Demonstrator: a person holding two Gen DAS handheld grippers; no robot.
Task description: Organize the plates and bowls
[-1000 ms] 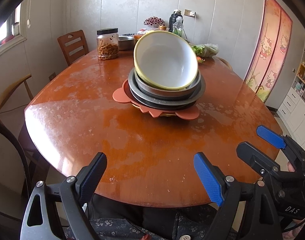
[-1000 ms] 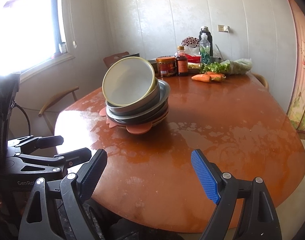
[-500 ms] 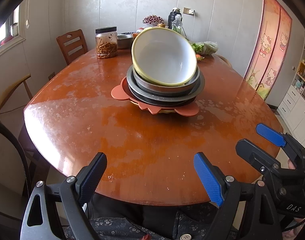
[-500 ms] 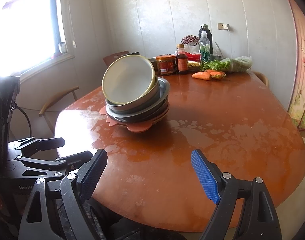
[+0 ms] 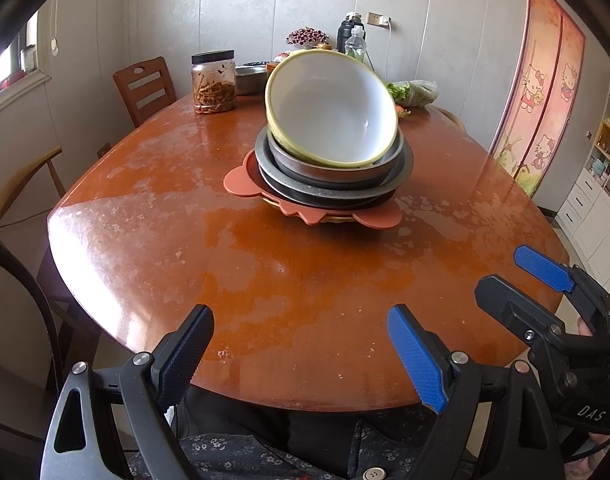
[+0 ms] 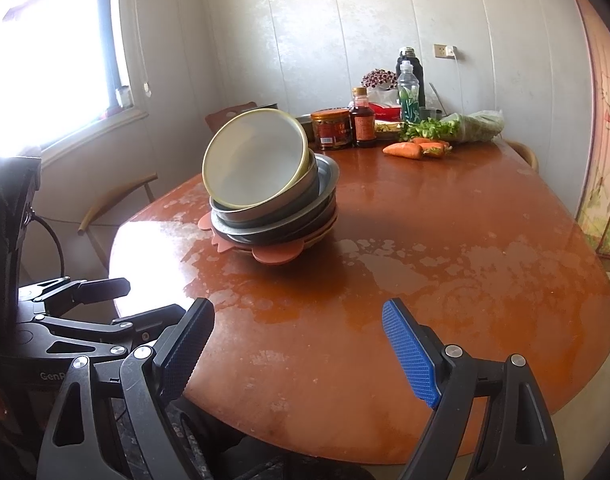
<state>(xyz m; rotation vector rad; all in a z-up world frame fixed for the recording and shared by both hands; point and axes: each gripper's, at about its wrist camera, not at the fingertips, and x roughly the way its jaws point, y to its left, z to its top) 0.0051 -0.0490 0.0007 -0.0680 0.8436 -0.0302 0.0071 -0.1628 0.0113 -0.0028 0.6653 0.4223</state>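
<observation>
The yellow-rimmed white bowl point(image 5: 333, 114) leaned atop the stacked metal plates point(image 5: 333, 178), far beyond both grippers. The left gripper point(image 5: 301, 354) and right gripper point(image 6: 297, 350) gaped empty (neither plainly nearer).

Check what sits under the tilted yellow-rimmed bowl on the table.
The yellow-rimmed bowl leans in a metal bowl, atop metal plates and a salmon-coloured mat. A pale rim peeks lowest; how many plates are nested there is hidden.

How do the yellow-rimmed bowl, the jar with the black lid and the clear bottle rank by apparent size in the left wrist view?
1. Yellow-rimmed bowl, clearly largest.
2. Jar.
3. Clear bottle, partly hidden behind the bowl and farthest back, so its true size is unsure.
</observation>
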